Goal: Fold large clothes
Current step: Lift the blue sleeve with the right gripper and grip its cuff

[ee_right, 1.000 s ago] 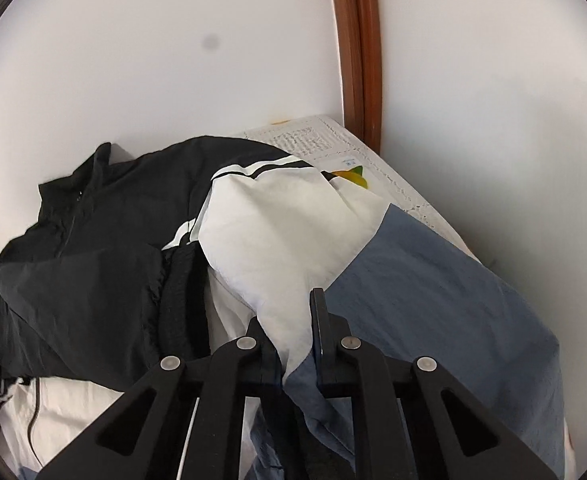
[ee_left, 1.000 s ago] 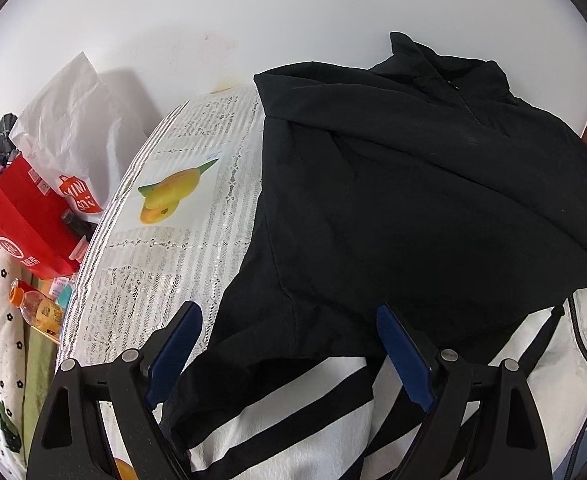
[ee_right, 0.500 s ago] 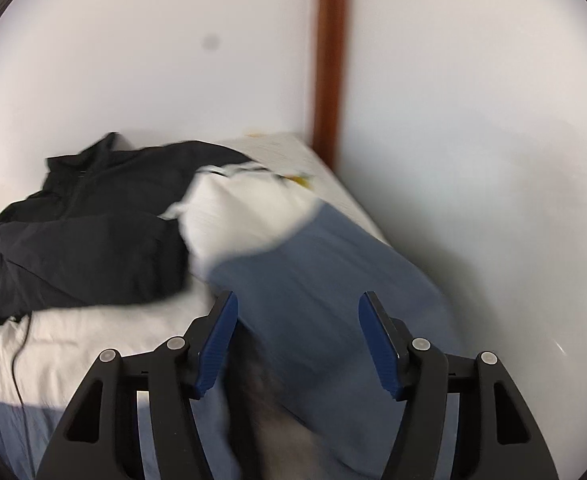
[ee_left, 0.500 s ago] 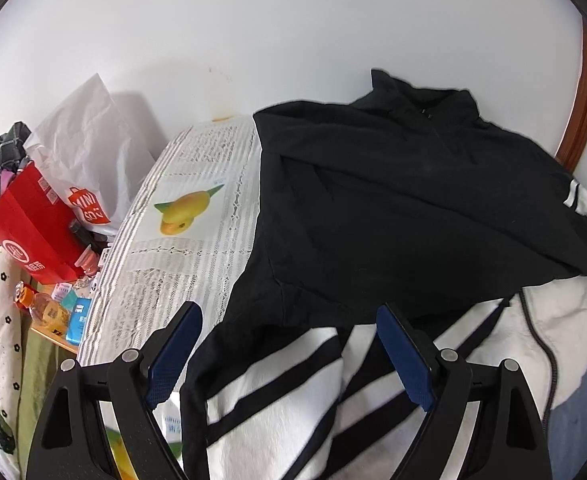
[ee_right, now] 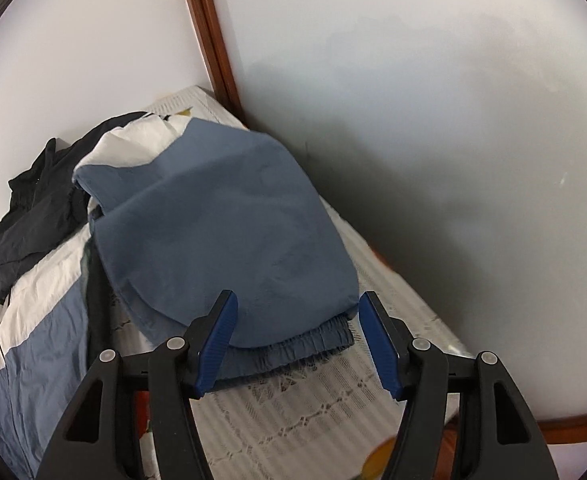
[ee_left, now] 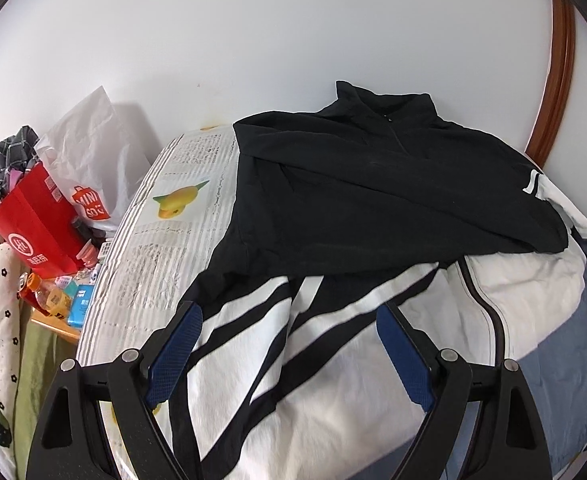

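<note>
Both grippers' fingers stand wide, holding nothing: left gripper [ee_left: 287, 354] over the striped jacket [ee_left: 333, 360], its hem cut off; right gripper [ee_right: 295, 340] above the blue sleeve [ee_right: 221, 232], whose cuff edge is half hidden.

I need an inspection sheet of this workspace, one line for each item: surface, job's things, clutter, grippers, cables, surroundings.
Surface: bed cover with printed text and a fruit picture.
Job's things: black, white and blue jacket spread on it; blue sleeve lies folded, cuff near the right gripper.
Clutter: red bag, white bag, bottle beside the bed.
Grippers: left gripper open, empty; right gripper open above the cuff.
Cables: nothing seen.
Surroundings: white wall, brown wooden trim.
</note>
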A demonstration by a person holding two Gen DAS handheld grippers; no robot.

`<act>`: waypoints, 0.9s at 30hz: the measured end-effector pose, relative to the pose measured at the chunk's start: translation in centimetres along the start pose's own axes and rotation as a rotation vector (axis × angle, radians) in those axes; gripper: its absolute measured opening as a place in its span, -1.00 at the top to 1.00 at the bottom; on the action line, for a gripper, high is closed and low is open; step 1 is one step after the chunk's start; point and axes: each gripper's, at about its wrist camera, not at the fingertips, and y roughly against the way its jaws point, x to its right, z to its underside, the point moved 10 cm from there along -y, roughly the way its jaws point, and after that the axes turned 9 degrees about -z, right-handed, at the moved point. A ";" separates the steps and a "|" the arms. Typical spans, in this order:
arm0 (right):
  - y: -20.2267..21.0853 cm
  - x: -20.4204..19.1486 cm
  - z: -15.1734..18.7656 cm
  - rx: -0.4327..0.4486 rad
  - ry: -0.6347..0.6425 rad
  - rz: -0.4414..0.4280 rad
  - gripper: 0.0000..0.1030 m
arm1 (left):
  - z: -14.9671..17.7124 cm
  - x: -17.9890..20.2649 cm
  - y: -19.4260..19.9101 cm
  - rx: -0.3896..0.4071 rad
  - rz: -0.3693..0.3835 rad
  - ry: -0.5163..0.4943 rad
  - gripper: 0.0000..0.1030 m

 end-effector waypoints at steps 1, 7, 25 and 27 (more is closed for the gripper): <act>-0.4 0.3 0.1 -0.005 -0.004 0.004 -0.21 | 0.2 -0.1 0.1 -0.001 -0.001 0.004 -0.71; -2.4 1.2 0.6 0.010 -0.017 0.016 -0.21 | 1.2 -1.0 0.1 -0.016 -0.016 0.024 -0.71; 7.6 -14.5 -7.4 0.271 0.277 -0.067 0.84 | 4.7 -5.2 -0.5 -0.056 -0.028 0.049 -0.71; 8.2 -19.3 -8.4 0.287 0.324 -0.126 0.84 | 4.9 -6.2 -0.5 -0.049 -0.041 0.054 -0.71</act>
